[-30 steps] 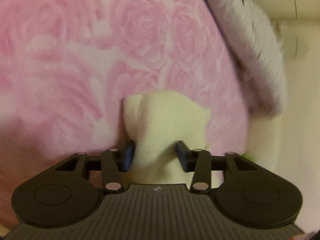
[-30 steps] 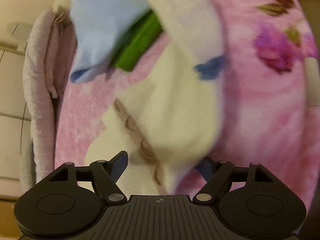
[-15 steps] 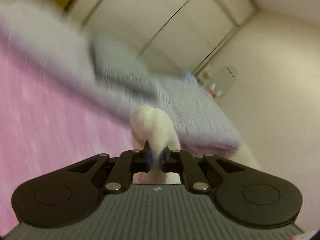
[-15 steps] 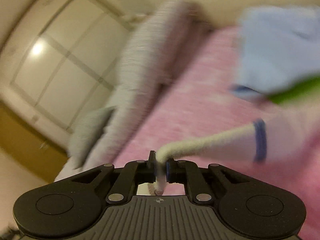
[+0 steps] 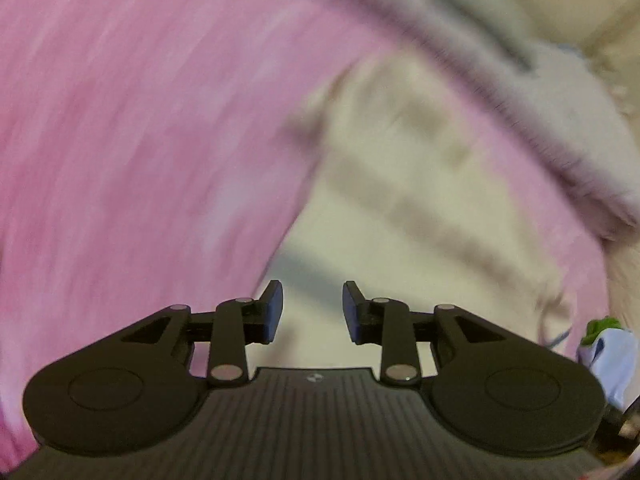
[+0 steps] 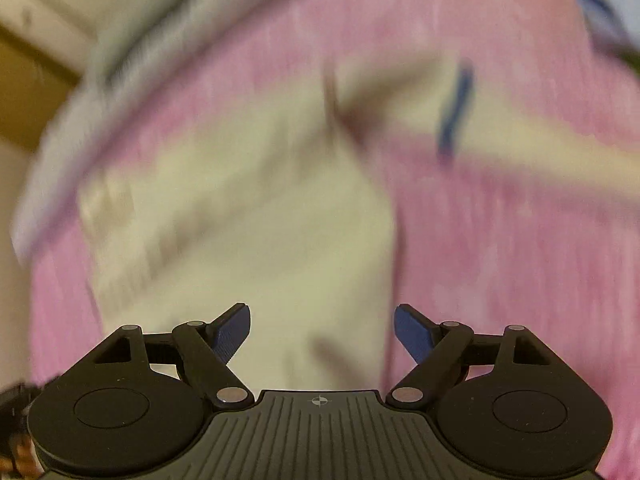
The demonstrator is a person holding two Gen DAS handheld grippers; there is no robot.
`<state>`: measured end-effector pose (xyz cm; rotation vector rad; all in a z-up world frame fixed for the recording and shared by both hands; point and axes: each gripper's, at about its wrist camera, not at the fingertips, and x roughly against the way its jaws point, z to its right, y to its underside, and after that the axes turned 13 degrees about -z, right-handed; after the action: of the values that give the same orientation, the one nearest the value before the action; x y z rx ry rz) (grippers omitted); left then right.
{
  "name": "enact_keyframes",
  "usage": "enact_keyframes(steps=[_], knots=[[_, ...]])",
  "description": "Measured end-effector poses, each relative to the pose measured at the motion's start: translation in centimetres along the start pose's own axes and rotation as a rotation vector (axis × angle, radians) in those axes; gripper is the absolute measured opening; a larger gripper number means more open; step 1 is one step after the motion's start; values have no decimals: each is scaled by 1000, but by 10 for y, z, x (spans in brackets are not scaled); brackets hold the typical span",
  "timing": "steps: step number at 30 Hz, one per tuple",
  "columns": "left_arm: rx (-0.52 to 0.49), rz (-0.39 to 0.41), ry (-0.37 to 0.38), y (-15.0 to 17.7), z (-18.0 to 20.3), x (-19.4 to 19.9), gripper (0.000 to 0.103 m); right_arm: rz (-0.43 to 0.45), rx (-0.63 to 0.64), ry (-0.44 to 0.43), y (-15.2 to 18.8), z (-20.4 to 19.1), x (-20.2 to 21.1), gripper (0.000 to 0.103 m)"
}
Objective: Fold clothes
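Observation:
A cream garment [image 5: 400, 200] lies spread on the pink blanket [image 5: 140, 120]. In the right wrist view the same garment [image 6: 256, 232] shows a sleeve with a blue cuff stripe [image 6: 454, 112] stretching to the right. My left gripper [image 5: 312, 312] is open and empty just above the garment's near edge. My right gripper [image 6: 322, 336] is open wide and empty over the garment's near part. Both views are motion-blurred.
A grey fuzzy blanket edge [image 5: 540, 120] borders the pink blanket [image 6: 520, 260] at the far side. Light blue and green clothes [image 5: 608, 352] lie at the right edge of the left wrist view, and light blue cloth [image 6: 608, 4] shows at the right view's top right.
Both grippers were shut on the cream garment and lifted it half a second ago. Now both are open and the garment lies spread on the blanket.

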<state>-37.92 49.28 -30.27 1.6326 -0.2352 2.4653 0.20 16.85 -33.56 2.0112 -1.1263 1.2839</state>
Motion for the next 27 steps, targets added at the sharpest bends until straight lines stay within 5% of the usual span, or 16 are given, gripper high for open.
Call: enact_keyframes(steps=[3, 6, 7, 8, 9, 11, 18, 21, 22, 25, 27], knots=[[91, -97, 3, 42, -29, -23, 27, -96, 52, 92, 45, -11, -29, 82], [86, -97, 25, 65, -26, -36, 29, -93, 63, 69, 68, -15, -45, 82], [61, -91, 21, 65, -23, -38, 29, -82, 68, 55, 71, -16, -46, 69], [36, -85, 16, 65, -20, -39, 26, -73, 73, 41, 74, -17, -47, 34], [11, -79, 12, 65, -18, -40, 8, -74, 66, 45, 74, -18, -46, 25], [-21, -79, 40, 64, -14, -36, 7, -59, 40, 10, 69, -16, -33, 11], [-270, 50, 46, 92, -11, 39, 6, 3, -98, -139, 86, 18, 35, 3], [-235, -23, -21, 106, -27, 37, 7, -108, -309, -68, 110, 59, 27, 4], [-217, -67, -34, 110, -32, 29, 7, -153, -400, 36, 118, 73, 23, 4], [-240, -195, -108, 114, -32, 7, 6, -140, -314, 201, 115, 66, 26, 5], [-247, -183, -113, 107, -29, 8, 6, -81, -176, 243, 100, 39, 33, 10]])
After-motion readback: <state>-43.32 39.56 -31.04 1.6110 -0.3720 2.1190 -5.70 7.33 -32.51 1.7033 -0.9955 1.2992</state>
